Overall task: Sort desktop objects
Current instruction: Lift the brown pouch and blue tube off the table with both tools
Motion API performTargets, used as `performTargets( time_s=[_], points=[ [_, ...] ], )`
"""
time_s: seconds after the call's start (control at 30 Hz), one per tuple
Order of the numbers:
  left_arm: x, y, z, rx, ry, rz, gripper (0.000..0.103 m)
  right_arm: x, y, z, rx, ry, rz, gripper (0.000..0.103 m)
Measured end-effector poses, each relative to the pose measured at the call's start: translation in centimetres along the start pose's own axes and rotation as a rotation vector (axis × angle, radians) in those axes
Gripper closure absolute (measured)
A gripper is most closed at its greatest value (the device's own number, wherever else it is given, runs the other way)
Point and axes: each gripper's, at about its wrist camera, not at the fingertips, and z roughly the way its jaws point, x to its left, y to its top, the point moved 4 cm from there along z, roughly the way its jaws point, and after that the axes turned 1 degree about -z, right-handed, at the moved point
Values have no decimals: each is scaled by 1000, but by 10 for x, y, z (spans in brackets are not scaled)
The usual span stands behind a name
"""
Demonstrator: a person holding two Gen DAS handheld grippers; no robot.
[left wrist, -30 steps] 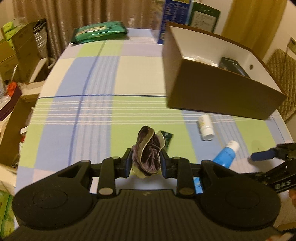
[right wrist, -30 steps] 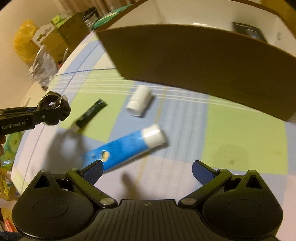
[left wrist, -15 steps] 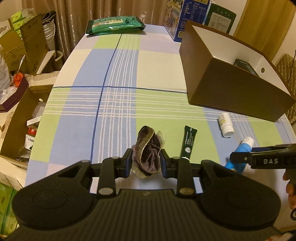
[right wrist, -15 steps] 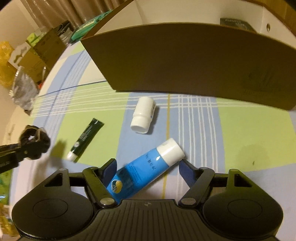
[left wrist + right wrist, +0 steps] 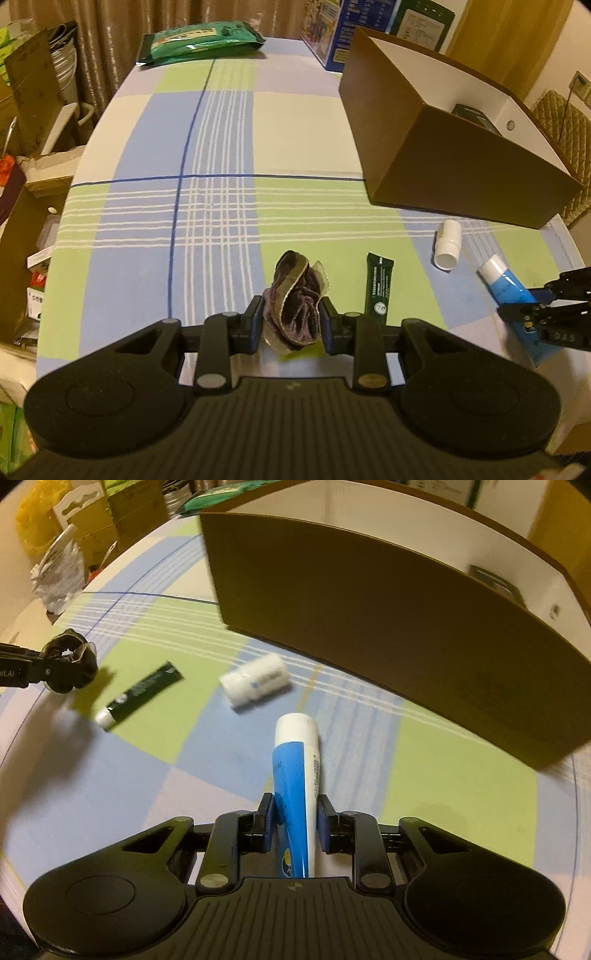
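My left gripper (image 5: 291, 319) is shut on a dark purple scrunchie (image 5: 295, 310) with a pale trim, held above the checked tablecloth. My right gripper (image 5: 293, 821) is shut on a blue tube with a white cap (image 5: 295, 775), its cap pointing toward the brown box (image 5: 369, 627). From the left wrist view the same blue tube (image 5: 506, 284) sits in the right gripper (image 5: 532, 306) at the right edge. On the cloth lie a dark green tube (image 5: 378, 288) and a small white bottle (image 5: 447, 243). The right wrist view shows the green tube (image 5: 142, 692) and the bottle (image 5: 256, 683) too.
The brown box (image 5: 461, 162), white inside, holds a dark packet (image 5: 476, 118). A green pack (image 5: 201, 42) and blue and green cartons (image 5: 354, 29) stand at the table's far end. Cardboard boxes and clutter (image 5: 29, 110) crowd the floor left of the table.
My right gripper has come down over the blue tube and shut on it. The left gripper drifted left with the scrunchie, so the box and the tubes stand further right in its view.
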Motion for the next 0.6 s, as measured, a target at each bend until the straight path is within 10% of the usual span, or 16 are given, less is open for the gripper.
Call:
performTargets(
  time_s=[0.23, 0.37, 0.6],
  points=[
    [-5, 1, 6, 17, -18, 29, 77, -14, -5, -8, -34, -19, 20, 80],
    [-9, 0, 6, 20, -8, 25, 77, -18, 2, -2, -54, -50, 22, 56],
    [-16, -2, 0, 15, 30, -8, 77, -24, 10, 4, -59, -15, 16, 48]
  ],
)
